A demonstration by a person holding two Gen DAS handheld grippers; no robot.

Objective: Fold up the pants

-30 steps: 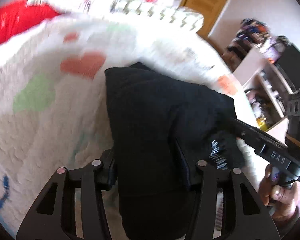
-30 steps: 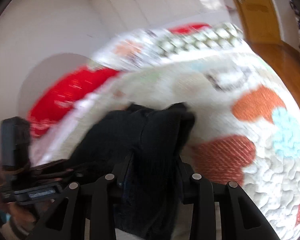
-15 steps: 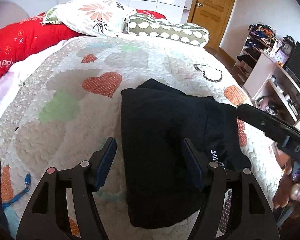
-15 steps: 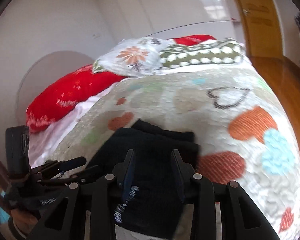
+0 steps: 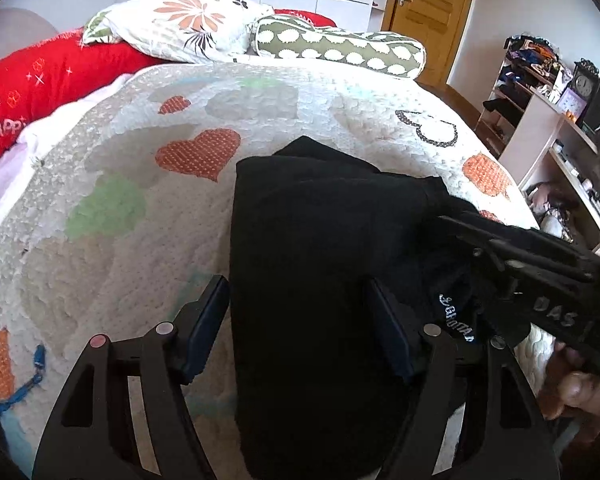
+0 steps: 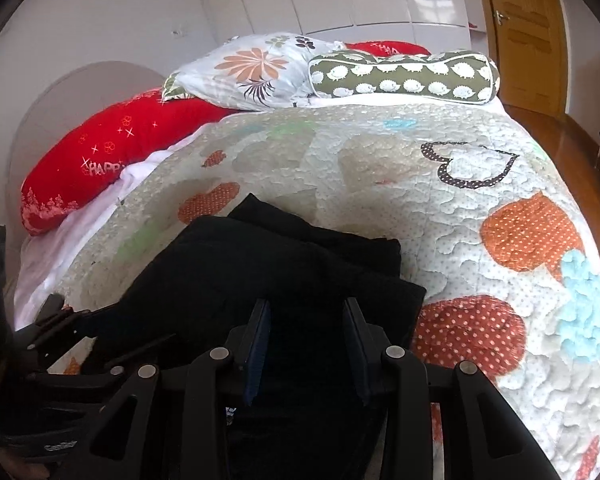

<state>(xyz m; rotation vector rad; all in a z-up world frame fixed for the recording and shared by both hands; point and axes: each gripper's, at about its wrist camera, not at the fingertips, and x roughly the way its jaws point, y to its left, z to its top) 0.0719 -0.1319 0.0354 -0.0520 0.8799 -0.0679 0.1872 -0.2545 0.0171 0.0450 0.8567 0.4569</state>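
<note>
The quilted bedspread (image 5: 148,240) with its orange hearts takes up most of the room from where I stand, and the black pants (image 5: 320,248) lie on it as a folded bundle, well short of the pillows and toward the foot end, just beside the orange heart patch (image 5: 198,154). They look soft and limp, fairly thick where the layers stack, light enough to lift but likely to sag and slide open unless taken by a doubled edge or corner, pinching all layers together. The left gripper (image 5: 296,320) stands wide open over the near end of the pants, its fingers either side of the cloth and holding nothing. The right gripper (image 6: 306,344) is also parted over the pants, though more narrowly; whether the pads touch the fabric I cannot tell, and it seems to grip nothing. A second ago both were shut tight on bunched cloth and the views were blurred with motion; half a second ago they had let go, and since then the pants have stayed put on the quilt while the right gripper has come in low across their right edge.
</note>
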